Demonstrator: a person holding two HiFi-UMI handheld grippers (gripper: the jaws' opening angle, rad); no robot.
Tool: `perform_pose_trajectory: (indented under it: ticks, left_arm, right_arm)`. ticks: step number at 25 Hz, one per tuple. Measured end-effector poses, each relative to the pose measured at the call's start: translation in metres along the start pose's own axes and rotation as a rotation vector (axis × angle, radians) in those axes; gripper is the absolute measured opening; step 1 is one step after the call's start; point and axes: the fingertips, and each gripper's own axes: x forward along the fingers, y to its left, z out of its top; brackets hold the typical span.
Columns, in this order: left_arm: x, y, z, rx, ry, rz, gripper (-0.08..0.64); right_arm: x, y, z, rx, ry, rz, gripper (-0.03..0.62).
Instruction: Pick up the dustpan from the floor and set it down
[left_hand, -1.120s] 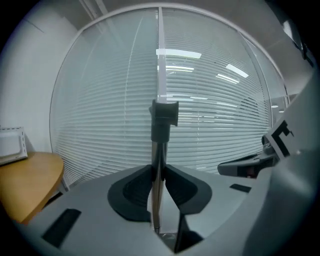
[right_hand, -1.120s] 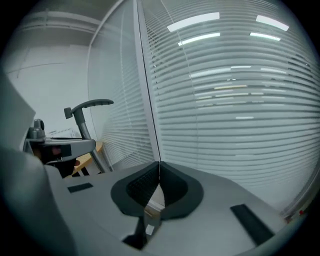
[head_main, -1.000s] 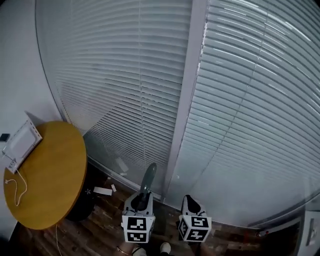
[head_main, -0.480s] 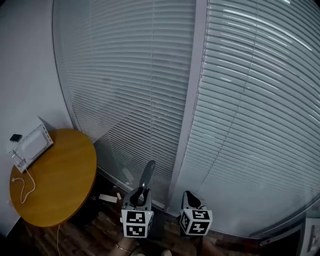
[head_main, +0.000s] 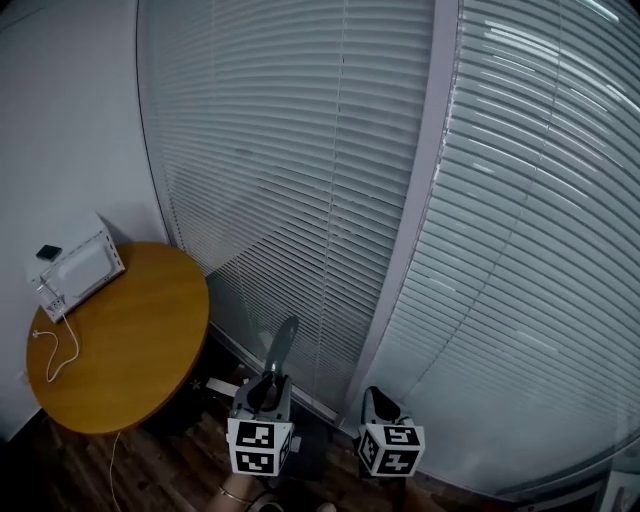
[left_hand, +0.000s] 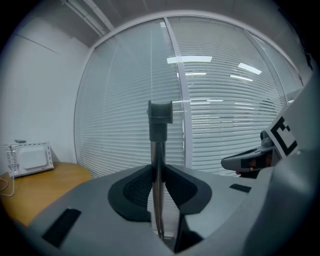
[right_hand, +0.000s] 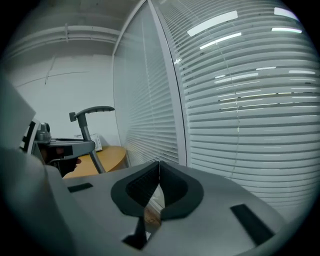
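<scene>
My left gripper (head_main: 268, 388) is shut on the dustpan's handle (head_main: 282, 345), a thin metal rod with a grey cap that slants up past the jaws. In the left gripper view the rod (left_hand: 158, 170) stands upright, pinched between the dark pads (left_hand: 135, 192), with its cap (left_hand: 160, 119) high in front of the blinds. The pan itself is hidden below the grippers. My right gripper (head_main: 377, 402) hangs beside it to the right, shut with nothing in it (right_hand: 159, 172). From the right gripper view the handle (right_hand: 91, 131) shows at the left.
White blinds (head_main: 330, 180) with a vertical window post (head_main: 415, 250) fill the wall ahead. A round wooden table (head_main: 125, 340) stands at the left, bearing a white appliance (head_main: 80, 268) and a thin cable (head_main: 55, 355). A white scrap (head_main: 222, 386) lies on the dark wood floor.
Both grippers have risen a little, the left still holding the handle. The head view has swung, so the table and window post now sit further right and higher.
</scene>
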Motion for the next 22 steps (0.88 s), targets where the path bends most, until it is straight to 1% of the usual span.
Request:
perform_pose_trajectory:
  ticks: [3, 8, 16, 22]
  left_arm:
    - [-0.001, 0.018, 0.003, -0.019, -0.019, 0.027, 0.089]
    - [0.010, 0.043, -0.002, -0.025, -0.009, 0.020, 0.089]
    - [0.035, 0.072, -0.013, 0.019, 0.002, -0.089, 0.089]
    - [0.054, 0.101, -0.019, 0.025, 0.001, -0.155, 0.089]
  right_arm:
    - [0.010, 0.006, -0.002, -0.005, 0.013, 0.013, 0.032]
    - [0.028, 0.021, -0.001, -0.018, 0.022, 0.004, 0.032]
    - [0.062, 0.046, 0.004, 0.009, 0.011, -0.068, 0.032]
    - [0.090, 0.071, 0.006, 0.004, 0.017, -0.094, 0.032]
